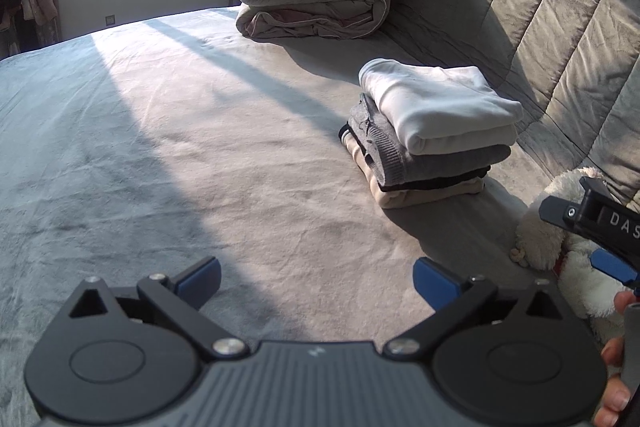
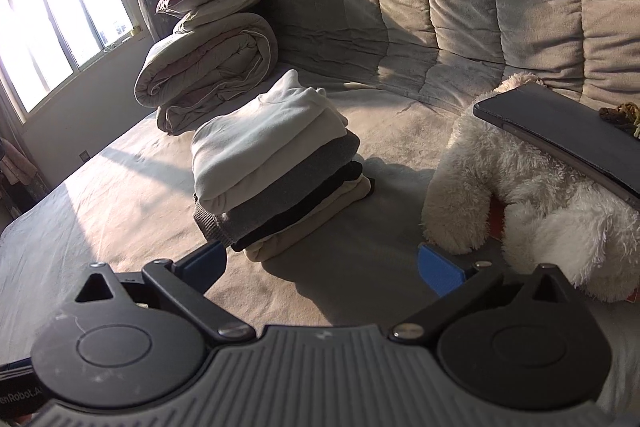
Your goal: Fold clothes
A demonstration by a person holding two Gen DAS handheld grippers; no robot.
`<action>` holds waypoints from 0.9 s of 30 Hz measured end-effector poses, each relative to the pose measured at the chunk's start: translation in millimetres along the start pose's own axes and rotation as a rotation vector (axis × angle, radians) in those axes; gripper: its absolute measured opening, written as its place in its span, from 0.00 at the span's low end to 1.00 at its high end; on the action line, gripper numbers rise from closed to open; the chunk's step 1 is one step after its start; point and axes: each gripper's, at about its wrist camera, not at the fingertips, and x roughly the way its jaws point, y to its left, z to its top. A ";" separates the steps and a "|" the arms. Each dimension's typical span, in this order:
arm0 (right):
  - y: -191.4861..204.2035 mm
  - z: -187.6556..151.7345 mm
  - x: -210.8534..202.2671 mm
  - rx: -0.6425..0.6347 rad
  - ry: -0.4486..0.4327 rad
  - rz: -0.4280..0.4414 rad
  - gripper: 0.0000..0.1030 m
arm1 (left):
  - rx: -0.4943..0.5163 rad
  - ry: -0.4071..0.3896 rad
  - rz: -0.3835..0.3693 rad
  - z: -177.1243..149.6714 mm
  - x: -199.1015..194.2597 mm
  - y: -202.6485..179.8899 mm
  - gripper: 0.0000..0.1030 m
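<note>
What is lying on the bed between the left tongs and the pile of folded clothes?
Nothing: in the left wrist view, only bare bed sheet lies between the open left tongs and the pile of folded clothes.

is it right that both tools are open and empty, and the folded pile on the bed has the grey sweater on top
Not quite. The top of the folded pile is the white garment; the grey sweater lies directly under it, as the left wrist view shows. The rest holds: left tool and right tool are both open and empty, and the pile sits on the bed.
</note>
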 end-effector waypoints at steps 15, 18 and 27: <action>-3.2 -3.2 -3.2 -0.055 -0.016 -0.017 1.00 | -0.003 0.015 -0.023 -5.4 -1.1 6.0 0.99; -3.5 -3.2 -3.3 -0.059 -0.018 -0.019 1.00 | -0.002 0.025 -0.015 -6.7 0.1 9.3 0.99; -0.6 -2.7 -5.1 -0.066 -0.010 0.005 1.00 | 0.018 0.021 0.014 -9.7 -4.1 7.2 0.99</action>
